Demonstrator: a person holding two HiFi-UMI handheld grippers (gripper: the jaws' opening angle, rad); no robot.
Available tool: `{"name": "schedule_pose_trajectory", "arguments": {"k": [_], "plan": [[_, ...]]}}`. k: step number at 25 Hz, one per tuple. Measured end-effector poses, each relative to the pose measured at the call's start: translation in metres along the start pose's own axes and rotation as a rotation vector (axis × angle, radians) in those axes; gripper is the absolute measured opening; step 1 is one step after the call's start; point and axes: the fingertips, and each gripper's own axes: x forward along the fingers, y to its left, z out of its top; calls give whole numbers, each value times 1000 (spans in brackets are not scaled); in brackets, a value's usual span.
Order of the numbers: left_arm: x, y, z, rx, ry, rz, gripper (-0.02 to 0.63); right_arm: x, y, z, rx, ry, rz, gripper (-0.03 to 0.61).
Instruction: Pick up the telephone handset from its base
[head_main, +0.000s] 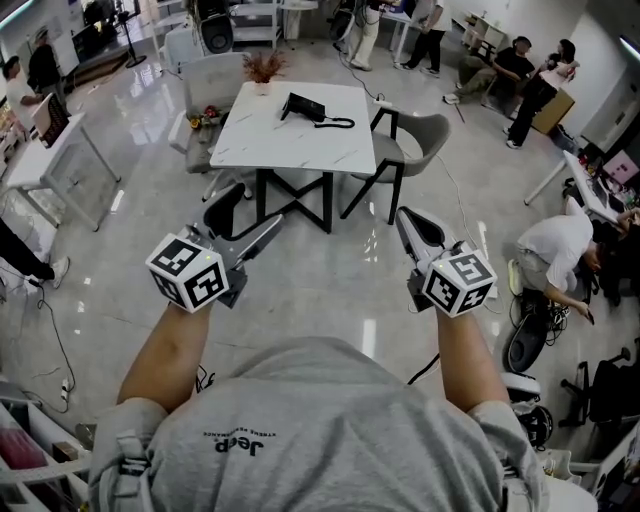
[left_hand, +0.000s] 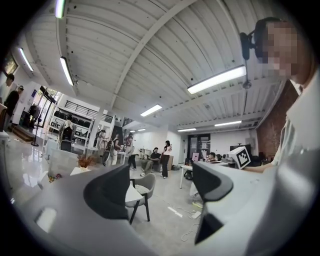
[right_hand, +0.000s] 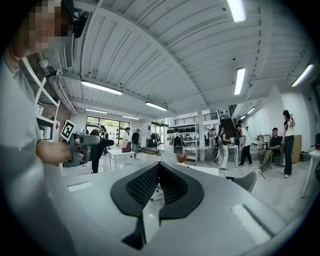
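Note:
The black telephone (head_main: 305, 108), with its handset lying on the base and a cord beside it, sits on the white marble-top table (head_main: 290, 140) far ahead in the head view. Both grippers are held out over the floor, well short of the table. My left gripper (head_main: 247, 212) is open with nothing between its pads (left_hand: 107, 192). My right gripper (head_main: 408, 220) is shut and empty, its fingertips (right_hand: 158, 169) meeting in the right gripper view. In both gripper views the phone is hidden.
A potted dried plant (head_main: 263, 68) stands at the table's far edge. A grey chair (head_main: 415, 135) is at the table's right and another chair (head_main: 212, 80) at its back left. A person crouches at the right (head_main: 560, 250); several others stand further off.

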Motion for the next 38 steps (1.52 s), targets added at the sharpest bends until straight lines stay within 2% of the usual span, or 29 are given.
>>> {"name": "schedule_pose_trajectory", "arguments": {"k": [4,9,17,23,27,33,38], "plan": [[16,5,-7,-4,18,0,423,10,-18,-4,10,5,-4,5],[30,52,-13,-14,24,13,423,56,-28,-10,12,20,-3,5],[81,191,-10,5,20,-42,423,196,-57,-8,1,22,-83,5],[141,297,2,-12,45,-136,423,303,-80,12,-7,29,-146,5],[177,348,7,-21,50,-181,423,358,-99,20,-12,30,-177,4],[228,401,8,-25,58,-223,423,409,-136,23,-15,43,-211,5],[279,421,-3,-22,78,-226,423,431,-189,14,15,39,-222,5]]}}
